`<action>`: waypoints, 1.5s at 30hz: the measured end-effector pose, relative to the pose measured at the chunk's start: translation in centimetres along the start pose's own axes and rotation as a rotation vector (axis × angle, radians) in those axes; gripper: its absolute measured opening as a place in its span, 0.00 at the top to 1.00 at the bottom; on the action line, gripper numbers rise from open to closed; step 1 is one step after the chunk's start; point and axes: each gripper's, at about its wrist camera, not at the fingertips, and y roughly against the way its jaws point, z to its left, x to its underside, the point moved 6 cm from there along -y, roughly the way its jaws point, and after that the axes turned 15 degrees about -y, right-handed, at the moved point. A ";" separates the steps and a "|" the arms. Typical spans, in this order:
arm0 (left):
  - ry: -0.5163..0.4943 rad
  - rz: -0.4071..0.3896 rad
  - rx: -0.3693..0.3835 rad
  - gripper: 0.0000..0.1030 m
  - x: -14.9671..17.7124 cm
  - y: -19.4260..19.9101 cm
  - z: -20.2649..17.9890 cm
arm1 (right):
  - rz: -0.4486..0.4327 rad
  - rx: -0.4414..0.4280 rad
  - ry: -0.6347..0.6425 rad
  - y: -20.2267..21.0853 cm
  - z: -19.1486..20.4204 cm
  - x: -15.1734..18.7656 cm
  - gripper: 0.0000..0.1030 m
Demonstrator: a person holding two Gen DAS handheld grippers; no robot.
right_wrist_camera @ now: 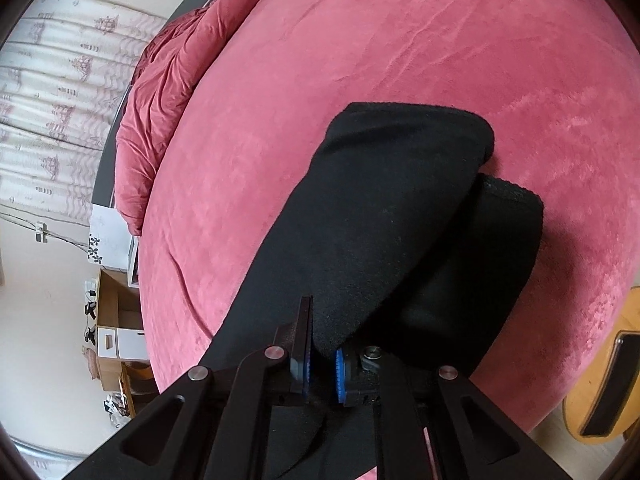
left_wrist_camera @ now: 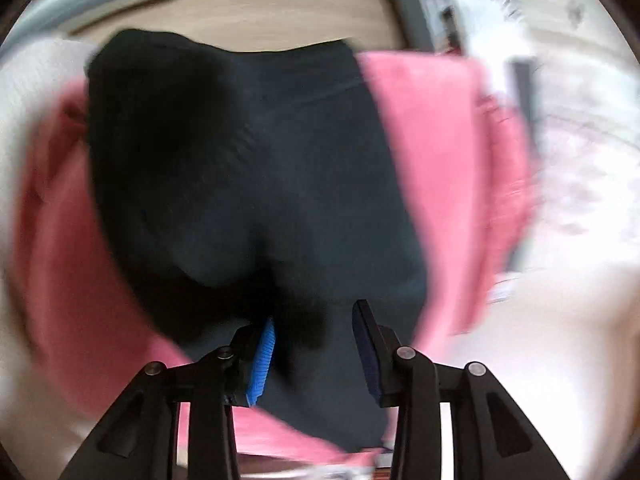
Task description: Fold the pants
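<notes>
Left wrist view smeared by blur, pants (left_wrist_camera: 248, 168) waist cut off below, shelf clutter (left_wrist_camera: 460, 16) unreadable

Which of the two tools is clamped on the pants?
The right tool: its pads pinch the black pants. The left tool stands open above them.

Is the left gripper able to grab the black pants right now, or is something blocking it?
Probably yes. The left gripper has its jaws apart right over the black pants, which lie spread on the pink bed cover. Nothing sits between them. The picture is blurry, so I cannot tell whether it already touches the cloth.
</notes>
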 end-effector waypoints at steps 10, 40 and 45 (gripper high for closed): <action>-0.059 -0.053 0.171 0.94 -2.4 4.3 -2.7 | -0.037 0.002 -0.018 0.3 0.1 -0.6 0.93; -0.055 -0.157 0.260 0.94 0.5 6.6 3.0 | -0.062 -0.001 0.071 0.6 6.5 -2.4 0.93; -0.172 -0.234 0.329 0.94 -0.4 10.2 -0.5 | -0.143 -0.259 0.278 6.8 14.0 -1.0 0.93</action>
